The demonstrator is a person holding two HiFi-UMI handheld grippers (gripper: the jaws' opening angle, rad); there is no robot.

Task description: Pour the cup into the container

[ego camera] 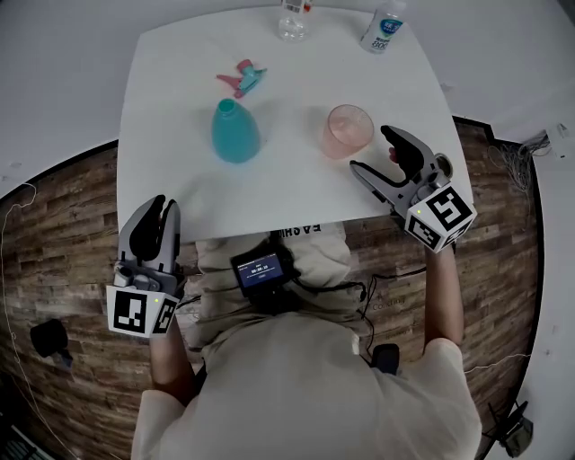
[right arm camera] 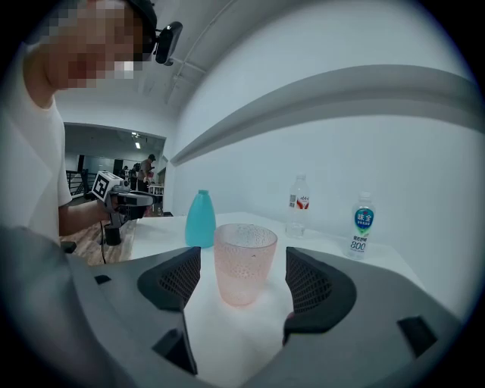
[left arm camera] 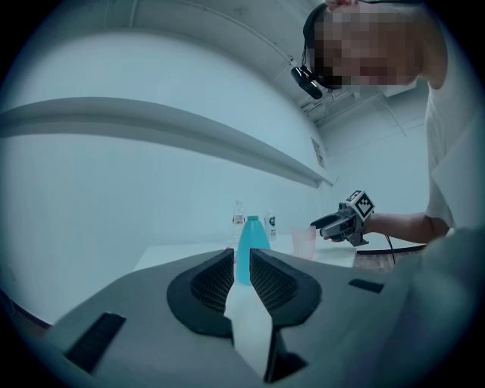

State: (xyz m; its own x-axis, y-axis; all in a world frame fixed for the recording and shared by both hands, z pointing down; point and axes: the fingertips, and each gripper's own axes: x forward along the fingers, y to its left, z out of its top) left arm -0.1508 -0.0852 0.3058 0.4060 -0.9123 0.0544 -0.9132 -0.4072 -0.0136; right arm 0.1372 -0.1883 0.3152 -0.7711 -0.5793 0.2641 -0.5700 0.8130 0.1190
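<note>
Nearest the person, the left gripper (ego camera: 160, 207) is being held at the near left edge of the table (ego camera: 269, 189), pointing level. Its jaws are being kept drawn together to a narrow slit, with nothing gripped between them. On the opposite side, the right gripper (ego camera: 370, 150) is being presented to the pink cup (ego camera: 348, 130), and its jaws are being kept spread. In the right gripper view the cup (right arm camera: 244, 254) is being framed squarely between the two pads, upright, with a clear gap on either side, so no contact is being made yet. The deciding relation is judged to be this one: the cup is standing dead ahead of the right jaws with its long axis vertical, and the right hand is plainly the nearer. A straight closing of the jaws is judged sufficient for a grasp. Further in and to the left of the cup, the teal container (ego camera: 235, 133) is standing upright and uncapped, near the cup but apart from it. Beyond it a spray head (ego camera: 241, 77) is lying on its side. At the far edge, two clear water bottles (ego camera: 294, 18) (ego camera: 382, 29) are standing, well apart from the work.
</note>
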